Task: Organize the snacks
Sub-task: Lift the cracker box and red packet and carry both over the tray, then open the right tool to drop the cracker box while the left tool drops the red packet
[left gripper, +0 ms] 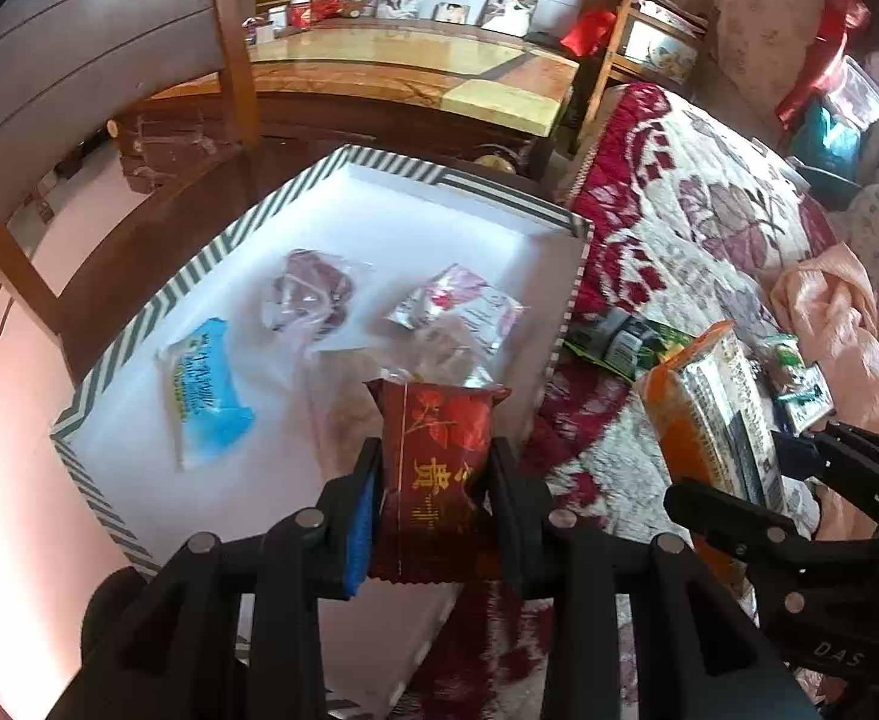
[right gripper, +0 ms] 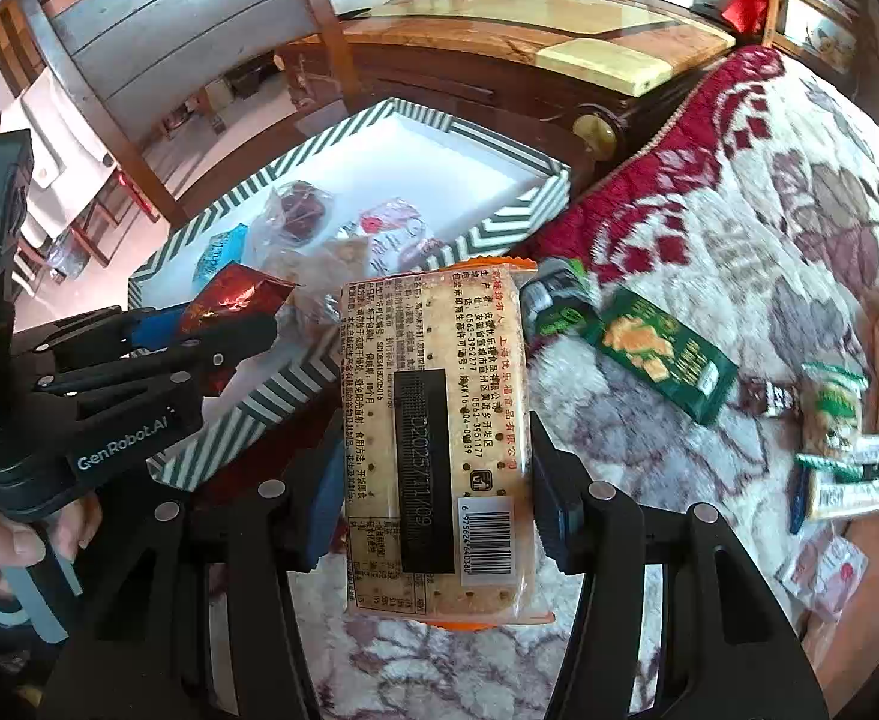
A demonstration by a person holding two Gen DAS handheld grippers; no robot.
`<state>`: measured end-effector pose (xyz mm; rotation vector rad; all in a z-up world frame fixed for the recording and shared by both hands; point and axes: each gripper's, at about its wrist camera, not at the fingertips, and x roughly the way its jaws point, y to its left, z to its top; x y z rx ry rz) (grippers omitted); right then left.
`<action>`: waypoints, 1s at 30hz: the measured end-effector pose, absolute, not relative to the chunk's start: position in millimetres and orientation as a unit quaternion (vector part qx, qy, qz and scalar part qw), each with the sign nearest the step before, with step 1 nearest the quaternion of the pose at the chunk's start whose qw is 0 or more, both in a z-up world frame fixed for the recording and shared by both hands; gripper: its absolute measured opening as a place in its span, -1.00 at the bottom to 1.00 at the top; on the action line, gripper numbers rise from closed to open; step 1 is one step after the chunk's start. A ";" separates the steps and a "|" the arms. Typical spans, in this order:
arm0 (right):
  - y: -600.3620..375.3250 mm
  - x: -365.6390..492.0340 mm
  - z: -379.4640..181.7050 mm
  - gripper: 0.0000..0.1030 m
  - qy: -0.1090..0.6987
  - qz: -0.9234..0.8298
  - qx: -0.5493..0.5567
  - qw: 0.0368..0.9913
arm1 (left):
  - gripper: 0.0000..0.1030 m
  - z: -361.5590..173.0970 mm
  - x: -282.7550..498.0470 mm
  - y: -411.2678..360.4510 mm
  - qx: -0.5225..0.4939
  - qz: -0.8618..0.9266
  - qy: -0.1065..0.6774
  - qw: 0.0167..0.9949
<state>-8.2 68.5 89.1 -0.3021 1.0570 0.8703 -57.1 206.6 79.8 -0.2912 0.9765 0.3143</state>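
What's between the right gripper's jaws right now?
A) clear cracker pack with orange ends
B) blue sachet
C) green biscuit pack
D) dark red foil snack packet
A: in the right wrist view the right gripper has its jaws closed on the clear cracker pack with orange ends; the dark red foil snack packet is in the left gripper, and the green biscuit pack lies on the blanket.

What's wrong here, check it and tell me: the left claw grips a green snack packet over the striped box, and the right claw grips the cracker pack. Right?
One thing is wrong: the packet in the left claw is dark red, not green, as the left wrist view shows. The rest holds: it hangs over the striped box, and the right claw grips the cracker pack.
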 end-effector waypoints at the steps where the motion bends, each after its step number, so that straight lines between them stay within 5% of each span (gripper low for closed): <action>1: 72.8 -8.5 89.8 0.03 0.485 0.403 -0.142 0.763 | -0.29 79.4 -57.6 209.0 -0.140 0.152 0.465 0.861; 30: 201.5 28.4 87.7 0.03 0.499 0.451 -0.176 0.719 | -0.29 56.8 -62.9 275.7 -0.183 0.214 0.476 0.833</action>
